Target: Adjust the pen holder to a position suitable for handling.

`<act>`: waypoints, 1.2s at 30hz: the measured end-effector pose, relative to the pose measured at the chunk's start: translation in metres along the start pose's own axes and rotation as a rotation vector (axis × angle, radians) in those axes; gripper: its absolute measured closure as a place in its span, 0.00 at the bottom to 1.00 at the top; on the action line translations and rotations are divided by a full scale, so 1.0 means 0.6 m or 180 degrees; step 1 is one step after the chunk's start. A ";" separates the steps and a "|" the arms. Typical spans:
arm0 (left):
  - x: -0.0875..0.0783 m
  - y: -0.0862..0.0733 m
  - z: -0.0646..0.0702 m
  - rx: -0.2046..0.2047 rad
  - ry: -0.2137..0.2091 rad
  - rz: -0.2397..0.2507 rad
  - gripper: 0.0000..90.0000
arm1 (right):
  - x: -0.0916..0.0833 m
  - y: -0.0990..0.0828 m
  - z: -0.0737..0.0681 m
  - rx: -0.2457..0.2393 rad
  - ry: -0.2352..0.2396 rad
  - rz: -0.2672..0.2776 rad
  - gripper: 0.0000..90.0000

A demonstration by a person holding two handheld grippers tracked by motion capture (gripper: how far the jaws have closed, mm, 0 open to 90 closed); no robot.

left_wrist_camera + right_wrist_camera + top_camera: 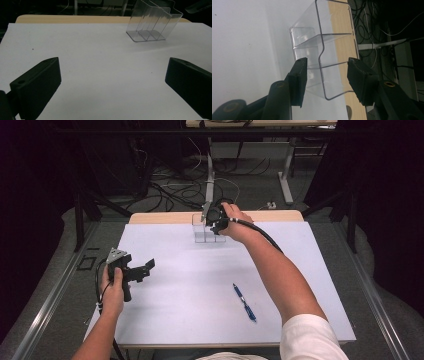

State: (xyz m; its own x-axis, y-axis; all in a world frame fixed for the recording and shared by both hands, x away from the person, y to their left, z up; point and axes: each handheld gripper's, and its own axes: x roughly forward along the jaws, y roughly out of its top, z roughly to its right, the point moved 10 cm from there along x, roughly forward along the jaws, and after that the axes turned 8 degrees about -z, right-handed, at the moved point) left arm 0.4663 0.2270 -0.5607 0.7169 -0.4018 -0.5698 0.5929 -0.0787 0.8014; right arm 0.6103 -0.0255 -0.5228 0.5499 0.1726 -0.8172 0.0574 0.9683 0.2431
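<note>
The clear divided holder [322, 52] stands at the table's [200, 285] far edge with one end wall between the right gripper's [325, 75] half-open jaws, not yet pinched, while the wide-open left gripper [134, 270] idles well back.

holder [312, 42]: clear, colourless plastic
pen [244, 302]: blue — pale bands
worktop [190, 285]: white sheet — light wood edge at 12 o'clock
fingers [37, 87]: black, ribbed
sleeve [307, 337]: white

clear plastic holder [206, 231] — three compartments | upright | table's far edge
</note>
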 end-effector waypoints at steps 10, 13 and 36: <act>0.000 0.000 0.000 -0.0003 -0.0007 -0.0001 0.00 | 0.026 0.004 -0.006 -0.0064 0.0095 0.0004 0.61; 0.000 -0.001 0.001 0.0000 -0.0016 -0.0006 0.00 | 0.030 0.007 -0.008 -0.0069 0.0112 0.0014 0.64; 0.001 -0.004 0.001 -0.0030 -0.0034 -0.0019 0.00 | 0.058 0.016 -0.012 -0.0066 0.0189 0.0074 0.70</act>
State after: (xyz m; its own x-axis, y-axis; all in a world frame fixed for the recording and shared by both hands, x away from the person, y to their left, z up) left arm 0.4653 0.2265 -0.5629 0.7094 -0.4111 -0.5725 0.6006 -0.0724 0.7963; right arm 0.6241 -0.0087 -0.5523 0.5004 0.2050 -0.8412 0.0275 0.9673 0.2521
